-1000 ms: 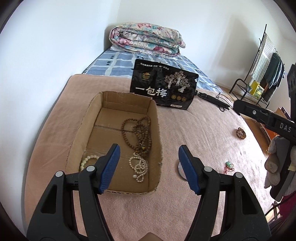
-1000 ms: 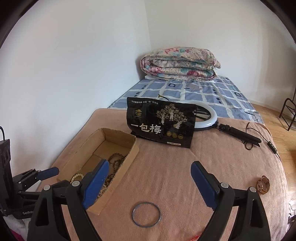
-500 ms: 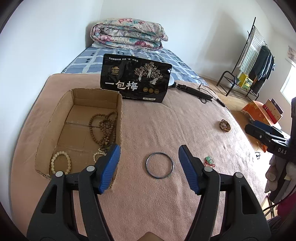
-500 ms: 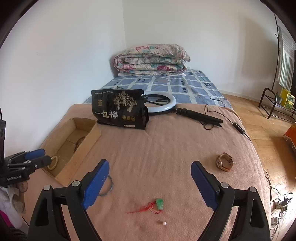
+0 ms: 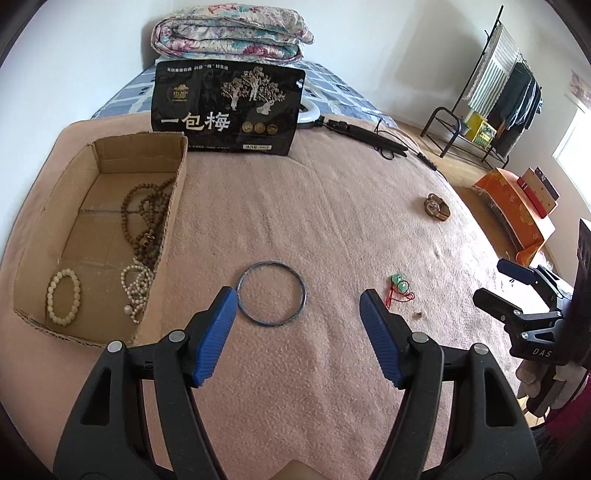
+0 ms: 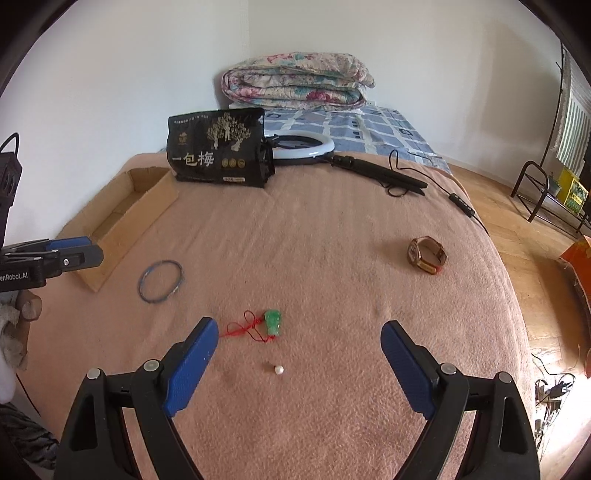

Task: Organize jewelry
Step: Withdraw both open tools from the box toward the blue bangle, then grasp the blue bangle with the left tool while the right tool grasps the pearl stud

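Observation:
A blue bangle (image 5: 271,293) lies flat on the pink blanket beside the cardboard box (image 5: 173,206), which holds brown bead strings (image 5: 146,221) and white bead bracelets (image 5: 63,297). My left gripper (image 5: 295,299) hovers over the bangle, its jaws opening and gripping nothing. My right gripper (image 6: 300,326) stands open above a green pendant (image 6: 273,321) on a red cord, with a loose pearl (image 6: 278,370) just nearer. A brown watch (image 6: 426,254) rests further right. In the right wrist view the bangle (image 6: 160,280) sits near the left gripper (image 6: 74,251).
A black snack pouch (image 5: 225,107) stands behind the box. A ring light (image 6: 303,146) with its stand and cable lies at the back, a folded quilt (image 5: 229,33) beyond. The bed drops off at right toward a clothes rack (image 5: 495,92) and an orange box (image 5: 517,206).
Both grippers moved right and lower over the blanket. The left went from above the box to the bangle. The right went from the bangle to the pendant and pearl.

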